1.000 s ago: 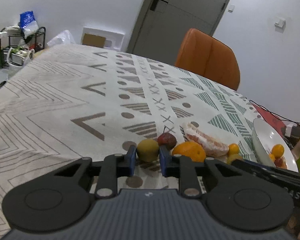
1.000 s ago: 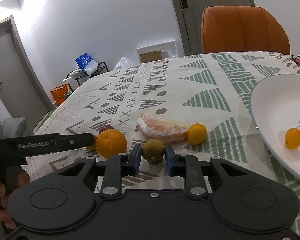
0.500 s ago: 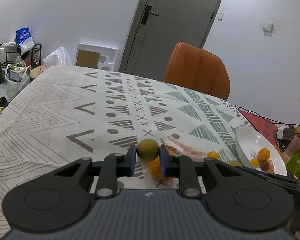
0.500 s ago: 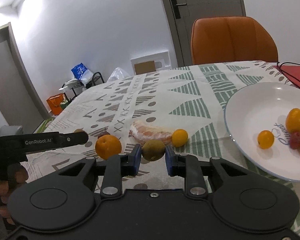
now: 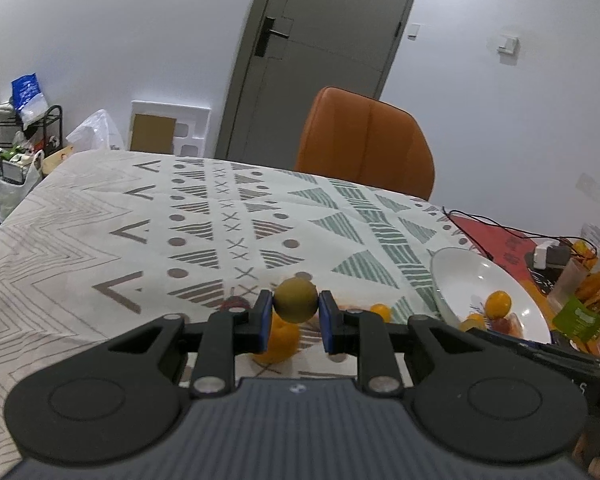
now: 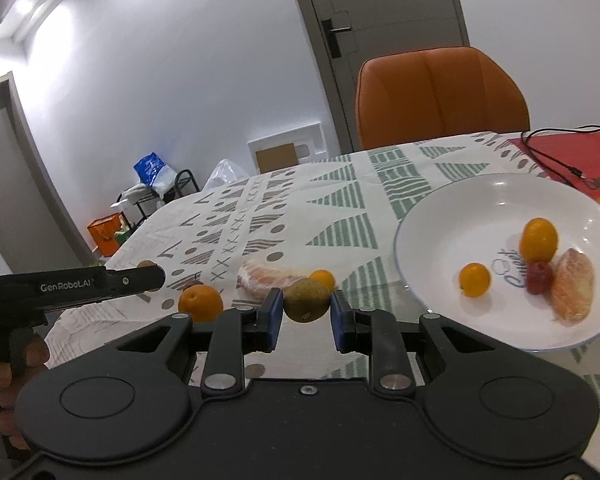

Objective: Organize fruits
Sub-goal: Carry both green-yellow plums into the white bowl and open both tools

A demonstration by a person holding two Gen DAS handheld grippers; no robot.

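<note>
I had both tools loaded. The right gripper (image 6: pixel 306 312) was clamped on a greenish-brown fruit (image 6: pixel 307 300), and the left gripper (image 5: pixel 294 312) was clamped on an olive fruit (image 5: pixel 295 300); each was lifted clear of the tablecloth (image 5: pixel 100 216).

What mattered to me was the white plate (image 6: pixel 420 216). From the right tool its rim sat close by, ahead and to the right, so that hand was clearly the nearer. From the left tool the plate lay further off to the right, past the other tool's body, so I judged the right fruit should go in first.

The greenish-brown fruit looked slightly oval, with its long axis running across the jaws, dull-skinned with a small mark underneath. The olive fruit looked nearly round and smooth, gripped at its widest part.

On the plate lay a larger kumquat (image 6: pixel 539 240), a smaller kumquat (image 6: pixel 475 279), a red fruit (image 6: pixel 540 278) and a peeled citrus segment (image 6: pixel 572 290), all bunched on its right half; the half nearest my right tool was bare. Left of the plate, on the cloth, remained an orange (image 6: pixel 200 303), a second peeled piece (image 6: pixel 266 280) and a loose kumquat (image 6: pixel 324 279).
</note>
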